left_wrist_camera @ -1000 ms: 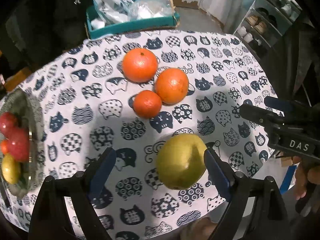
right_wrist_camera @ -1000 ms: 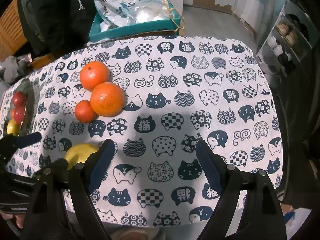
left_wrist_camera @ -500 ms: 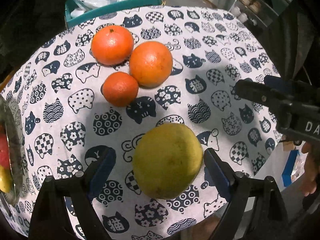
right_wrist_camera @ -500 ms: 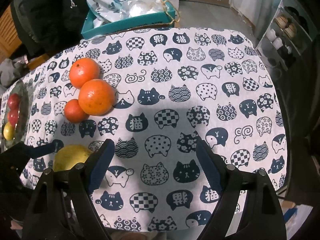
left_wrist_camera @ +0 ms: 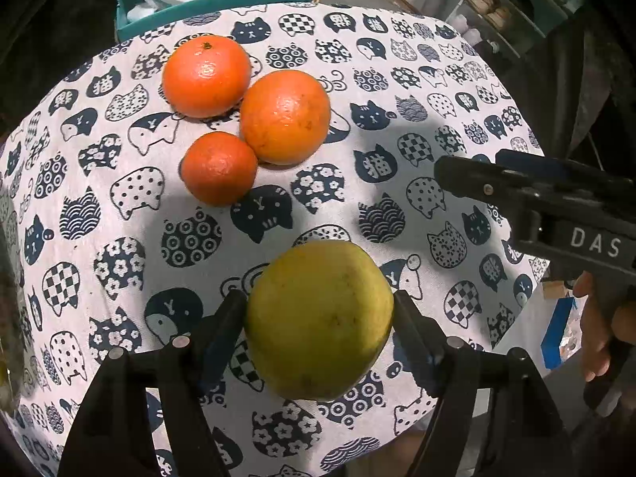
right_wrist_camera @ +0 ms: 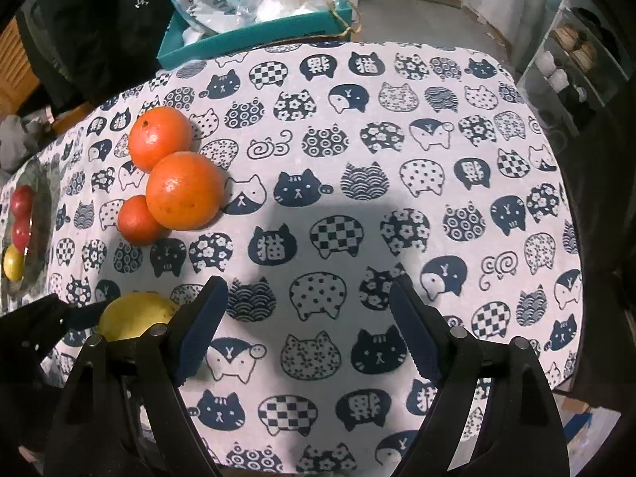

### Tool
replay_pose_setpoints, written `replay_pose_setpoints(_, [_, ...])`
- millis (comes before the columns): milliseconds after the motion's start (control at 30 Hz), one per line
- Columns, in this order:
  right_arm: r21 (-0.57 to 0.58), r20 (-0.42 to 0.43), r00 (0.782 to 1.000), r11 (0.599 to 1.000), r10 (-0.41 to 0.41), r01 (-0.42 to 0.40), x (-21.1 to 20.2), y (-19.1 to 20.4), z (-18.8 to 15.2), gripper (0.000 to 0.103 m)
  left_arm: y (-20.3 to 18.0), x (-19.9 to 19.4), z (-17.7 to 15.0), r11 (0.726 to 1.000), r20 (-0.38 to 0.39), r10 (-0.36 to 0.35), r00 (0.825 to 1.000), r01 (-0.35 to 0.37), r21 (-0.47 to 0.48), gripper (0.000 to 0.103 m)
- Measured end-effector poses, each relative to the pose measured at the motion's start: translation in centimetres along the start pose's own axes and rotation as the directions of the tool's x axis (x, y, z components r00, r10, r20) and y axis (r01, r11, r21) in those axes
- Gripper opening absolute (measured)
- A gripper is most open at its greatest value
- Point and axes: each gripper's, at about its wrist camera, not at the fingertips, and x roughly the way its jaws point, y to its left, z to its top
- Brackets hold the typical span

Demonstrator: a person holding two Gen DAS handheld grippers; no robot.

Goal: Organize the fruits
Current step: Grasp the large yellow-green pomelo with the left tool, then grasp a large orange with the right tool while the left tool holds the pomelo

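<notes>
My left gripper (left_wrist_camera: 318, 310) is shut on a large yellow-green fruit (left_wrist_camera: 318, 320), its two pads pressed against the fruit's sides near the table's front edge. The fruit also shows in the right wrist view (right_wrist_camera: 135, 316). Three oranges lie together beyond it: a far one (left_wrist_camera: 206, 75), a big one (left_wrist_camera: 285, 117) and a small one (left_wrist_camera: 218, 167). My right gripper (right_wrist_camera: 308, 316) is open and empty above the cat-print tablecloth (right_wrist_camera: 397, 159), to the right of the left gripper. It shows at the right of the left wrist view (left_wrist_camera: 477, 171).
A bowl (right_wrist_camera: 39, 206) with red and yellow fruits sits at the table's left edge. A teal box (right_wrist_camera: 258, 31) with plastic bags stands behind the table's far edge. Shelves (right_wrist_camera: 572, 51) stand at the far right.
My left gripper has moved forward over the yellow-green fruit and closed on it. The oranges look nearer. The right gripper has drifted slightly and stays open.
</notes>
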Motion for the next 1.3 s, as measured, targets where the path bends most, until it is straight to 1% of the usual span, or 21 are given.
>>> replay_pose_setpoints(100, [-0.005,0.004,1.0,1.0,0.021,-0.02,0.2,0.7,0.5,0.084,1.0,-0.5,-0.2,0.998,0.028,0.067,0.997,-0.068,0.007,0.076])
replay_pose_setpoints(133, [-0.006,0.006,1.0,1.0,0.029,-0.029,0.4,0.9,0.8,0.084,1.4,-0.7,-0.2,0.997,0.034,0.078,0.996,-0.078,0.001,0.076])
replay_pose_setpoints(267, [-0.032,0.014,0.998,0.998,0.059,-0.059,0.7,2.3,1.8,0.084,3.8,-1.4,0.3,0.995,0.05,0.09,0.995,-0.087,-0.059,0.076])
replay_pose_setpoints(433, [-0.078,0.02,0.996,0.993,0.092,-0.091,1.4,4.1,3.1,0.084,6.5,-2.7,0.8,0.986,0.085,0.134,0.987,-0.124,-0.108,0.076])
replay_pose_setpoints(567, [-0.082,0.015,0.991,0.988,0.133,-0.131,2.6,5.3,4.2,0.084,8.3,-3.6,1.2,0.981,0.106,0.145,0.984,-0.129,-0.144,0.076])
replay_pose_setpoints(900, [-0.064,-0.024,0.988,0.986,0.155,-0.156,5.2,6.6,5.6,0.084,11.4,-4.2,2.1,0.968,0.13,0.181,0.975,-0.153,-0.201,0.076])
replay_pose_setpoints(1100, [-0.041,-0.045,0.984,0.984,0.173,-0.175,6.4,7.0,6.0,0.084,12.3,-4.0,2.8,0.965,0.129,0.171,0.977,-0.139,-0.224,0.076])
replay_pose_setpoints(1233, [-0.007,-0.05,0.979,0.98,0.2,-0.2,6.8,6.6,6.3,0.084,12.5,-3.9,2.9,0.965,0.127,0.167,0.978,-0.135,-0.226,0.076])
replay_pose_setpoints(1300, [0.028,-0.06,0.972,0.973,0.229,-0.228,7.2,6.1,6.3,0.084,12.6,-3.8,2.9,0.965,0.126,0.164,0.978,-0.133,-0.227,0.076])
